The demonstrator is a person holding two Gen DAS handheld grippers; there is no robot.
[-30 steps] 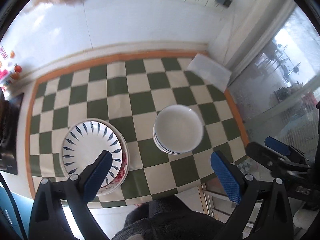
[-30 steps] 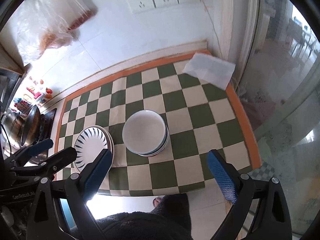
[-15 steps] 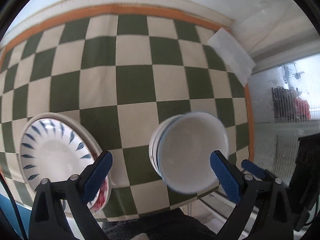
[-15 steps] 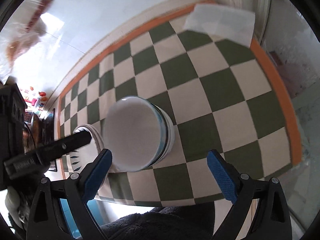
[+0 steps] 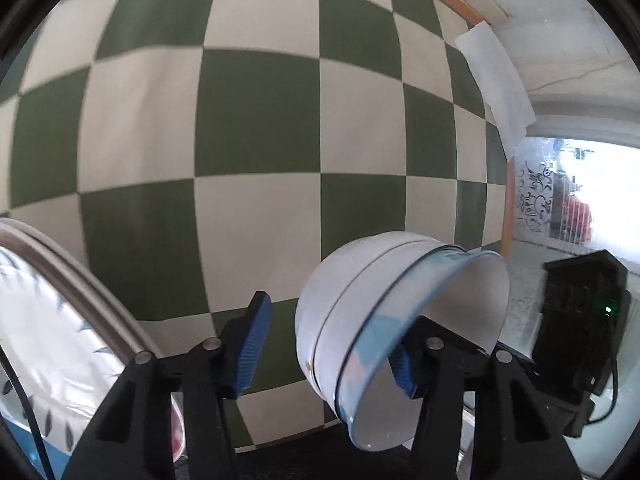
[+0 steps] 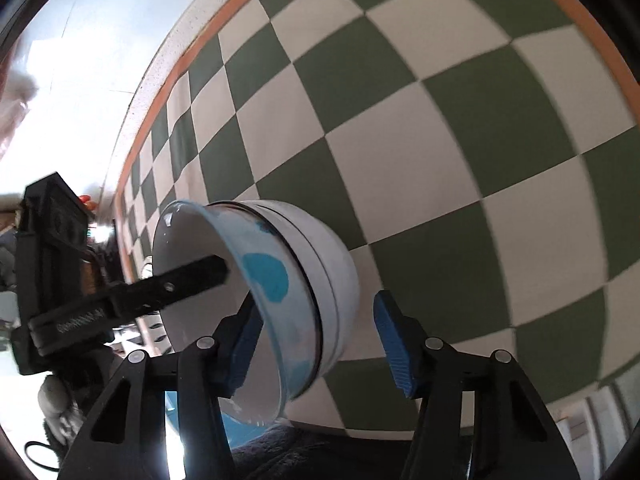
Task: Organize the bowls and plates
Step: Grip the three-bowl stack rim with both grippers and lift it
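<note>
A stack of white bowls (image 5: 340, 288), the top one blue-rimmed, stands on the green-and-cream checked cloth (image 5: 260, 120). My left gripper (image 5: 326, 354) straddles the stack's left wall, one pad outside and apart from it, the other inside the top bowl. Its jaws are closing. My right gripper (image 6: 318, 344) straddles the right wall of the bowls (image 6: 320, 248), with its left pad inside and its right pad outside, a gap away. Its jaws are closing too. One of the left gripper's fingers (image 6: 192, 276) shows inside the bowl. A blue-leaf plate (image 5: 40, 320) lies at the lower left.
A white folded cloth (image 5: 492, 80) lies at the checked cloth's far right corner. An orange border (image 6: 592, 28) edges the cloth, with pale wall beyond. Patterned glass (image 5: 532, 200) is to the right. Dark fabric shows below the table's near edge.
Both grippers have dropped from high above the table to the bowl stack, tipping steeply downward. Their jaws have narrowed from wide open to either side of the bowl's walls.
</note>
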